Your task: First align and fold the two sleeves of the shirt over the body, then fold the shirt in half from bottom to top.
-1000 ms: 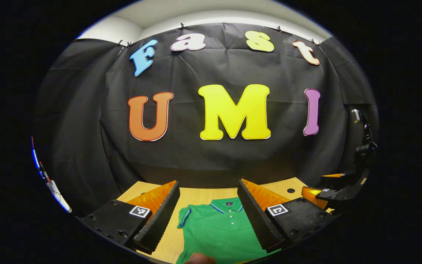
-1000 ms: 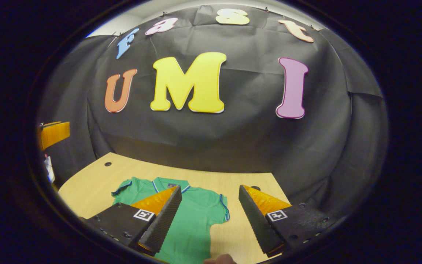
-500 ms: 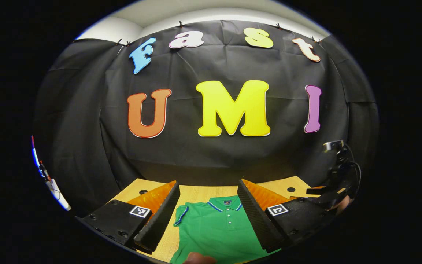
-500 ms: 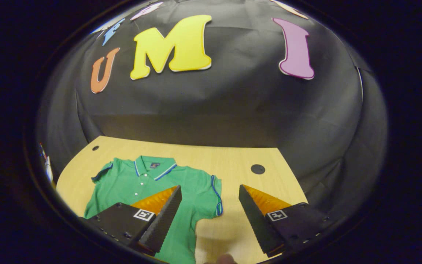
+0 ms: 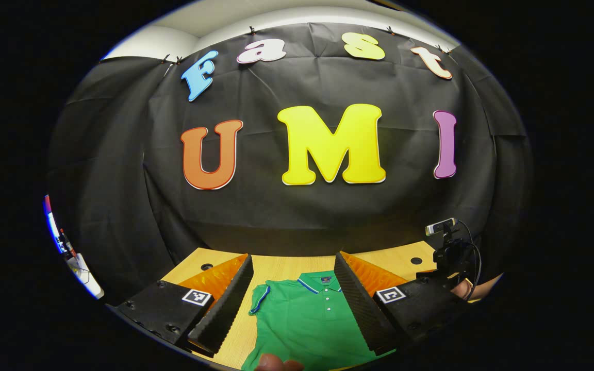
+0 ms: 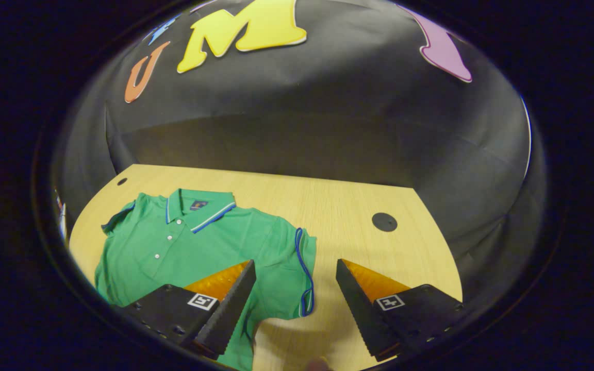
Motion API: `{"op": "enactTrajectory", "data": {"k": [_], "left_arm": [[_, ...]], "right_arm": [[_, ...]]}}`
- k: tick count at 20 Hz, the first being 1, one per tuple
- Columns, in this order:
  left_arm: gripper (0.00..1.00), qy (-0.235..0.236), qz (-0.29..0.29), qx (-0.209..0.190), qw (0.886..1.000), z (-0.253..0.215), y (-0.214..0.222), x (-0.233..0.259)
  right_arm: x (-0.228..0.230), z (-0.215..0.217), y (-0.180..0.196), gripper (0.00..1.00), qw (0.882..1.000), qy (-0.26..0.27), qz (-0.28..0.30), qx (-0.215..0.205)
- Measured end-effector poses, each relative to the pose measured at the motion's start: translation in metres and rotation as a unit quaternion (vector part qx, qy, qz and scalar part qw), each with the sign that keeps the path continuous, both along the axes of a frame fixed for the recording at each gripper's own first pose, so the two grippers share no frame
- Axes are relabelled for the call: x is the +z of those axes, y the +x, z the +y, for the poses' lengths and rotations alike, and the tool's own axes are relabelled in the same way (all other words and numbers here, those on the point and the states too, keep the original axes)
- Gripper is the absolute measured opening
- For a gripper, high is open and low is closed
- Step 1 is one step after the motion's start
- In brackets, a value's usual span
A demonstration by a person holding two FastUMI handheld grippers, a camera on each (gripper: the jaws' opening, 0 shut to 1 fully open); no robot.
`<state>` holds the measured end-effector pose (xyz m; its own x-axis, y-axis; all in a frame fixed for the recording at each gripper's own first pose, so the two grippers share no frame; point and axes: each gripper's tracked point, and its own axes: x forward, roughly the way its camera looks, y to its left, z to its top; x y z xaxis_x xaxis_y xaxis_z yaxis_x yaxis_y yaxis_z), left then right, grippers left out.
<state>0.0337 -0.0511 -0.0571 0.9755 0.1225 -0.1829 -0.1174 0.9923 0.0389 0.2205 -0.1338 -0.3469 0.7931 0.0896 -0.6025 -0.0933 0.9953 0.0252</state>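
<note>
Shirt (image 6: 194, 242) flat on desk (image 6: 348, 206), sleeves unfolded | your left gripper (image 5: 293, 301) jaws wide over its chest | your right gripper (image 6: 295, 304) jaws wide, probably just above its sleeve (image 6: 299, 268)

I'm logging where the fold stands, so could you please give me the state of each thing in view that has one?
green polo shirt: lying flat on the table, front up, unfolded.
shirt sleeve by the right gripper: spread out, not yet folded.
other sleeve: spread out, not yet folded.
left hand-held gripper: open, holding nothing.
right hand-held gripper: open, holding nothing.
</note>
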Motion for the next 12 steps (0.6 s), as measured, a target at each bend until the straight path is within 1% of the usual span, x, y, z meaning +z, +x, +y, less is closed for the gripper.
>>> {"op": "enactTrajectory", "data": {"k": [5,6,7,9,10,12], "left_arm": [[1.0,-0.003,0.023,0.01,1.0,0.003,0.003,-0.018],[1.0,-0.003,0.025,0.009,1.0,0.003,0.004,-0.019],[1.0,-0.003,0.025,0.008,1.0,0.002,0.005,-0.018],[1.0,0.001,0.026,0.004,1.0,0.001,0.006,-0.018],[1.0,0.002,0.028,0.002,1.0,0.001,0.006,-0.021],[1.0,0.001,0.033,0.004,0.999,0.003,0.008,-0.025]], "right_arm": [[-0.034,-0.006,0.011,0.96,0.999,-0.005,0.032,-0.008],[-0.037,-0.007,0.01,0.94,0.999,-0.005,0.036,-0.013],[-0.039,-0.008,0.012,0.84,0.999,-0.002,0.041,-0.019],[-0.046,-0.005,0.01,0.74,0.997,0.018,0.062,-0.032],[-0.052,-0.006,0.007,0.73,0.996,0.023,0.073,-0.038],[-0.053,-0.003,0.007,0.52,0.995,0.037,0.079,-0.041]]}}
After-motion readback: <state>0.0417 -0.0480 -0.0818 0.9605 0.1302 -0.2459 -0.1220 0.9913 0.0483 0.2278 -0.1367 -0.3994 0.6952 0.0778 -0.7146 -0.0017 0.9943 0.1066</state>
